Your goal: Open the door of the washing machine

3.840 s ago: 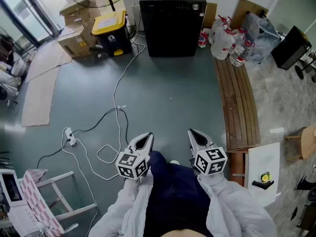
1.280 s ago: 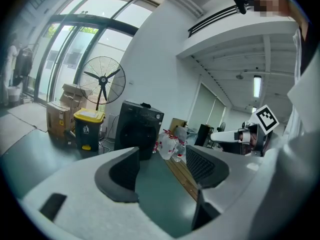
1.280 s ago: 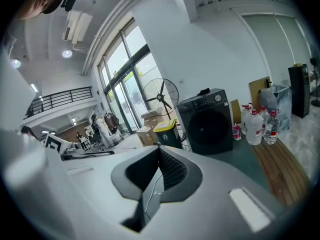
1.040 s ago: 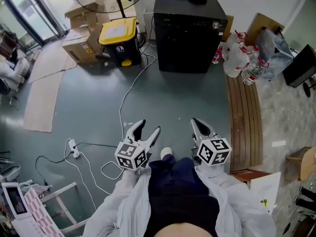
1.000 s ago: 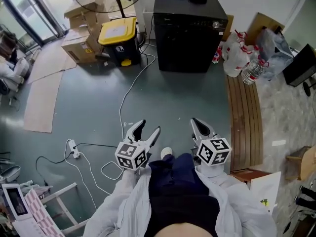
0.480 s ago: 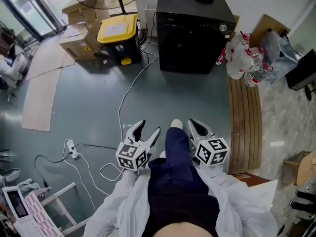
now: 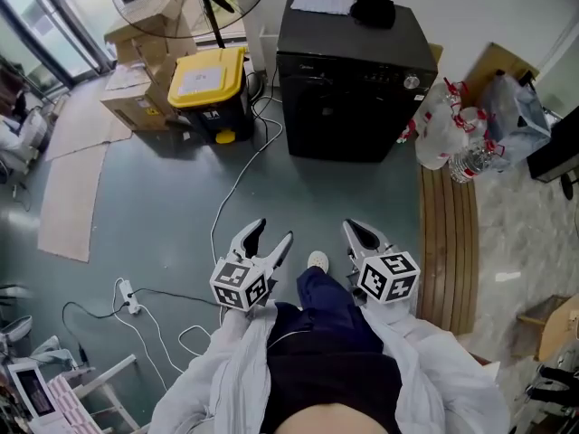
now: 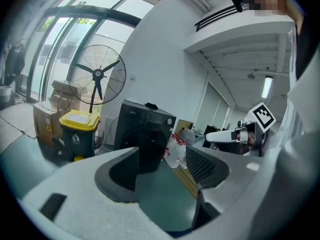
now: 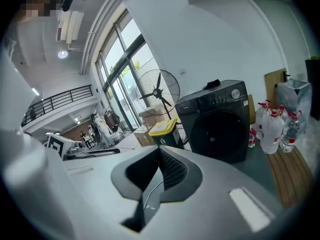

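Washing machine (image 7: 353, 89): far centre, door shut, well apart from both grippers.
Left gripper (image 7: 271, 231): jaws apart, empty.
Right gripper (image 7: 355, 231): jaws together, empty.
Risk: floor cable (image 7: 238, 177) at left may snag a foot walking in.

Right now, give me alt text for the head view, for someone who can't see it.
A black washing machine, its door shut, stands ahead, well beyond both grippers. The left gripper is open and the right gripper shut, both empty, held low over the floor. A yellow-lidded bin stands left of the machine, a wooden bench to its right.
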`<state>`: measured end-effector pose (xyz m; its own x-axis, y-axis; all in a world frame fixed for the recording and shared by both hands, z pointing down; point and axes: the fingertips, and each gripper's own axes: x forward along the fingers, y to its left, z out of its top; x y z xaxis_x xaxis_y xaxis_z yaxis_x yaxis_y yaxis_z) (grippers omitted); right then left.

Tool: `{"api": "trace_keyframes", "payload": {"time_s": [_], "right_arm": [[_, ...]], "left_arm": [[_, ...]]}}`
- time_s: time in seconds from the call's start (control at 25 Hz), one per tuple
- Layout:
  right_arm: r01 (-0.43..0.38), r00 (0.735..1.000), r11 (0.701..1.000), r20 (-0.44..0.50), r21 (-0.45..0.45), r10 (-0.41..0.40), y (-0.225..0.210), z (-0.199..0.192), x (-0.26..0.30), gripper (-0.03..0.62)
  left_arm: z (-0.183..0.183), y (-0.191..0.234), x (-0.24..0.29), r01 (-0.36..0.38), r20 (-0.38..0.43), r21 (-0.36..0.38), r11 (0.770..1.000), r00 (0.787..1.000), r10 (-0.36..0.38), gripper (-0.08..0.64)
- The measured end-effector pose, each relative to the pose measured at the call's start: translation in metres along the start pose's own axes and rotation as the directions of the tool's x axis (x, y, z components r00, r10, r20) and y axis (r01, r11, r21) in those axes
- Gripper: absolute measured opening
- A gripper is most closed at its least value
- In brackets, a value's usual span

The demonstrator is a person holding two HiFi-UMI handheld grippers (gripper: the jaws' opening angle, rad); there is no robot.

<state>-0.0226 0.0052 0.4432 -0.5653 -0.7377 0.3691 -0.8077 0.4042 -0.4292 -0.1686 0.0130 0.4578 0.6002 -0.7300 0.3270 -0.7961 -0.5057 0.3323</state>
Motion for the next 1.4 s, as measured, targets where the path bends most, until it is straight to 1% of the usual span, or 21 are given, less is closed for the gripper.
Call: {"api": "trace_keyframes", "payload": {"time_s": [0.16,0.4,0.56,0.68,0.8,1.0,1.16,1.28,1.4], "right_arm": [[-0.001,1.0,1.0,-0.004,0.003,0.001,-0.032,0.025,0.03,0.012],[-0.029,0.999,1.0,-0.025,-0.008,0.029,-0.064,0.039,0.064,0.012],[-0.039,0.998,0.999,-0.044,0.01,0.04,-0.078,0.044,0.081,0.011],[-0.042,0.997,0.999,-0.068,0.031,0.044,-0.084,0.04,0.089,0.011],[-0.028,0.996,0.998,-0.084,0.052,0.033,-0.093,0.038,0.103,0.011],[0.005,0.993,0.998,-0.116,0.067,0.003,-0.109,0.037,0.129,0.011],[0.046,0.993,0.996,-0.11,0.073,-0.038,-0.124,0.051,0.163,0.011],[0.087,0.991,0.993,-0.109,0.083,-0.078,-0.136,0.07,0.192,0.011],[0.113,0.989,0.988,-0.104,0.102,-0.103,-0.147,0.09,0.22,0.012]], "left_arm": [[0.02,0.014,0.046,0.005,-0.012,0.016,1.0,1.0,-0.005,0.282],[0.035,0.031,0.096,-0.003,-0.018,0.048,0.999,1.0,0.004,0.282],[0.039,0.036,0.113,-0.009,-0.029,0.036,0.999,1.0,0.01,0.281],[0.031,0.038,0.116,-0.013,-0.063,0.024,1.0,0.998,0.014,0.282],[0.026,0.049,0.128,-0.006,-0.099,0.023,1.0,0.995,0.009,0.281],[0.034,0.08,0.163,0.026,-0.124,0.033,0.999,0.992,-0.022,0.281],[0.04,0.116,0.199,0.064,-0.147,0.02,0.998,0.987,-0.06,0.281],[0.045,0.145,0.232,0.1,-0.192,0.019,0.995,0.977,-0.095,0.281],[0.054,0.17,0.268,0.149,-0.241,0.037,0.988,0.961,-0.136,0.281]]}}
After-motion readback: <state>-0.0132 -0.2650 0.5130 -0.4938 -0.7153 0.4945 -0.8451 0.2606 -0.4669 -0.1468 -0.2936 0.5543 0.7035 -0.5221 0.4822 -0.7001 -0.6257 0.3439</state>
